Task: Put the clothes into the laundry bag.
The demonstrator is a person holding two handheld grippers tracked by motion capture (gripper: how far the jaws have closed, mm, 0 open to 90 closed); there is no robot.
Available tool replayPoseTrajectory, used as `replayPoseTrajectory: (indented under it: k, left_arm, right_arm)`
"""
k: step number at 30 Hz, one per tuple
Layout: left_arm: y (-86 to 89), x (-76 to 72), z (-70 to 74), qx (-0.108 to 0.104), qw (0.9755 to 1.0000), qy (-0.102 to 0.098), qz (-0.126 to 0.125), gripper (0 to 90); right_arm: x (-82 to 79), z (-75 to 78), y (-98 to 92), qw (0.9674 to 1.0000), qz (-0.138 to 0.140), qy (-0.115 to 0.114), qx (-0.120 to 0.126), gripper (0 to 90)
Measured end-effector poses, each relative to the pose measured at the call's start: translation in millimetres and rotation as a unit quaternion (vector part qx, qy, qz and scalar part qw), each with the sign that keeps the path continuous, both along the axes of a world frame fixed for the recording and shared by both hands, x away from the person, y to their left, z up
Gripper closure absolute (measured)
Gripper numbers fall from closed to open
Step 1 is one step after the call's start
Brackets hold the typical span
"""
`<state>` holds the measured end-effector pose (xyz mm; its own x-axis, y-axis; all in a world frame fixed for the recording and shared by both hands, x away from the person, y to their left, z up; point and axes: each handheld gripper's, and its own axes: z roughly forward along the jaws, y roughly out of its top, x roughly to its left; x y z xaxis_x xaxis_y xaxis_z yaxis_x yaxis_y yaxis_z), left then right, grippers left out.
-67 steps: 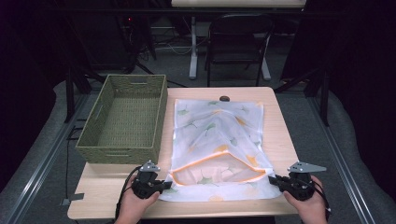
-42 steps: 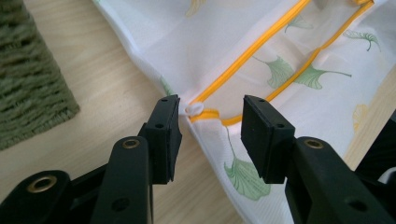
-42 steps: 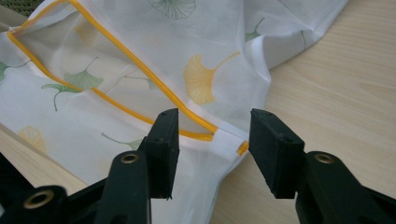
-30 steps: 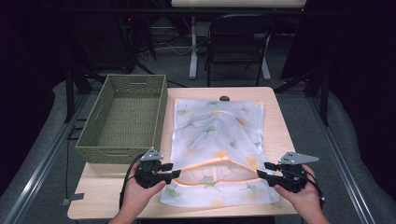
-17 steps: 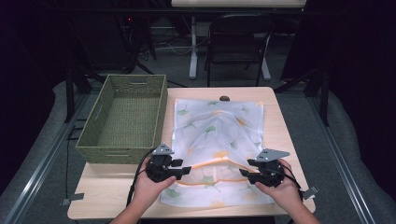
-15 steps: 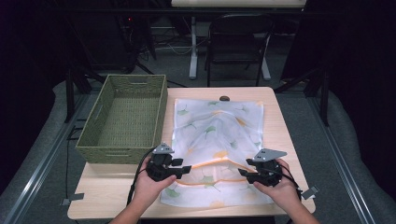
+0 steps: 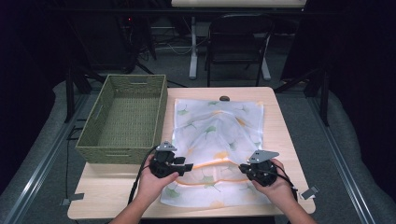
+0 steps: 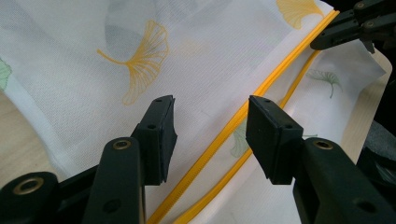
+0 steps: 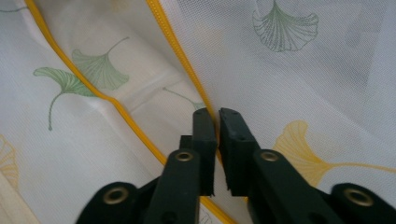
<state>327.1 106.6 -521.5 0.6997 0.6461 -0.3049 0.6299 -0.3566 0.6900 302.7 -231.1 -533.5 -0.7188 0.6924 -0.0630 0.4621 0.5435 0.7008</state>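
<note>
Black jaws, right gripper [image 9: 217,114]: pinched together on the upper yellow zipper [image 9: 180,51] edge of the mesh bag [image 9: 327,84], having just been closing, with the tape nipped between the pads.
Left gripper [image 8: 210,135]: jaws apart, straddling the zipper [image 8: 243,116] without touching it; nothing held.
Other gripper in frame: the right one [image 8: 345,23] appears at the far end of the same zipper line in the left gripper view.
Bag: white mesh printed with ginkgo leaves, lying flat on the wooden table [image 7: 116,196], its mouth toward the person, both hands [image 7: 154,182] at that open edge.
Basket [image 7: 123,116]: woven, green, just beside the bag on its left.
Step in hand: probably taking both ends of the upper zipper edge to lift or open the mouth.
Doing it well: the left gripper should close on the upper tape alone, not both layers, matching the right's hold, then both rise together so the mesh doesn't sag or slip.
</note>
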Motion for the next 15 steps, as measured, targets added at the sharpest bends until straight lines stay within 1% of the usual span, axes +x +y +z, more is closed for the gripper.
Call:
replayPoseTrajectory:
  k: [3,4,5,7,9,11,12,13,15]
  left_arm:
    - [0.7,-0.1,-3.1,0.004,1.0000,0.002,0.002,52.1]
    - [1.8,0.3,-4.4,0.005,1.0000,0.004,0.004,52.2]
    - [2.4,0.6,-5.1,0.004,1.0000,0.004,0.004,52.4]
    - [3.9,0.3,-6.2,0.002,1.0000,0.003,0.007,52.5]
    - [5.4,-0.1,-8.5,0.000,0.9999,0.006,0.010,52.5]
    - [6.0,-0.2,-10.4,0.003,0.9999,0.009,0.009,52.6]
    - [5.9,-0.4,-11.6,0.005,0.9999,0.009,0.009,52.6]
    - [5.9,-0.5,-12.9,0.007,0.9999,0.010,0.006,52.6]
    - [5.3,-1.1,-15.1,0.010,0.9999,0.011,0.007,52.8]
  right_arm:
    - [-0.4,-0.3,-1.4,1.0000,0.001,-0.001,-0.004,89.5]
    - [-0.5,-0.2,-1.8,1.0000,-0.002,0.000,-0.002,89.6]
    - [-0.5,-0.1,-2.6,1.0000,-0.002,0.003,0.005,89.7]
    - [-1.1,0.7,-3.2,1.0000,0.003,0.007,0.006,89.7]
    - [-3.0,0.6,-3.1,0.9998,0.009,0.015,0.007,89.7]
    - [-4.4,-0.9,-3.2,0.9995,0.019,0.025,0.004,89.7]
    - [-5.4,-2.3,-3.2,0.9994,0.020,0.027,0.006,89.7]
    - [-6.6,-2.4,-3.9,0.9992,0.022,0.034,0.003,89.7]
    - [-8.1,-4.1,-6.5,0.9986,0.027,0.044,0.010,89.7]
